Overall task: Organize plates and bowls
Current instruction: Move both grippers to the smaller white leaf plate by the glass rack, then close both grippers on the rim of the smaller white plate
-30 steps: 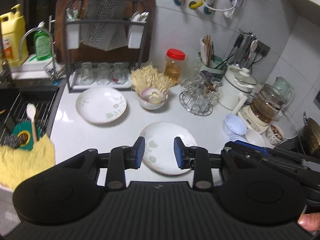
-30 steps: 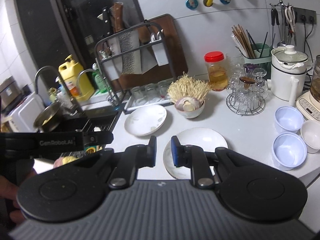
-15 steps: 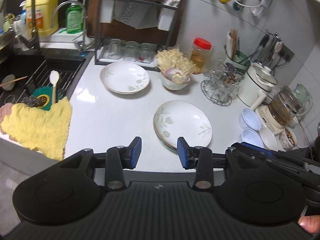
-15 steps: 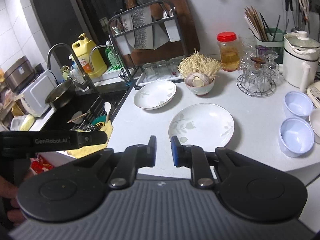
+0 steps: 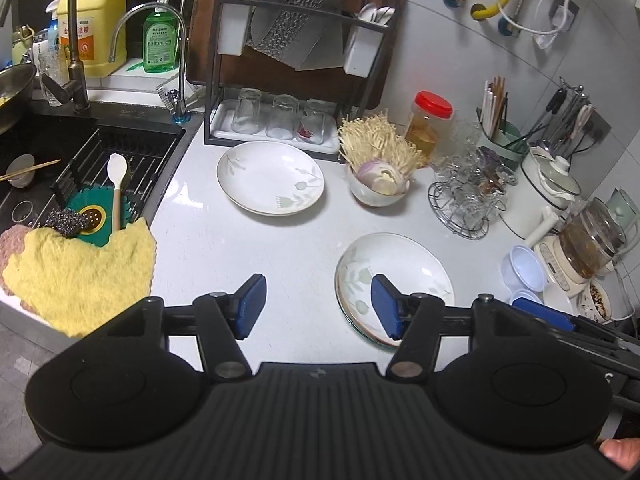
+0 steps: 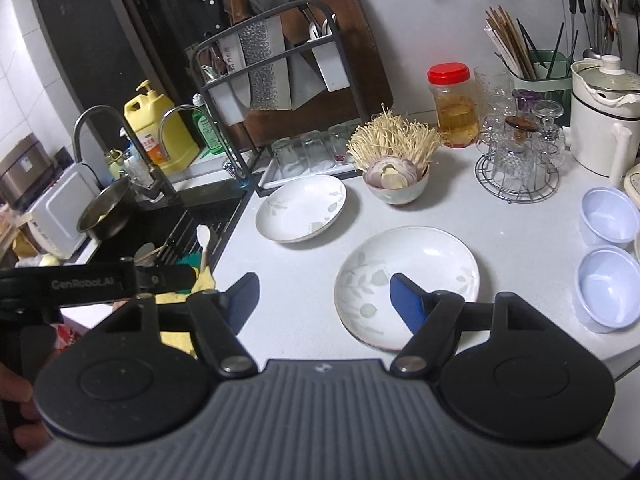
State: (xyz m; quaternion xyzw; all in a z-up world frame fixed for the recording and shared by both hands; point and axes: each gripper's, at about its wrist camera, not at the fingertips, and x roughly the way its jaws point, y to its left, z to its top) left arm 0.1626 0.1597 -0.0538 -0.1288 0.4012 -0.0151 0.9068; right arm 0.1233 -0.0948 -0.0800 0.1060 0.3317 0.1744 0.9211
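Two white plates with leaf prints lie on the white counter. The near plate lies just beyond both grippers. The far plate lies in front of the glass rack. Two pale blue bowls stand at the right. A white bowl holds mushrooms and onion. My left gripper is open and empty above the counter's front edge. My right gripper is open and empty, its right finger over the near plate's rim.
A sink with a spoon, sponge and yellow cloth lies at the left. A knife and glass rack stands at the back. A wire glass holder, red-lidded jar, kettle and appliances crowd the right.
Both grippers have opened wide from nearly shut. Both have pulled back and up from the counter, so the plates sit farther ahead.
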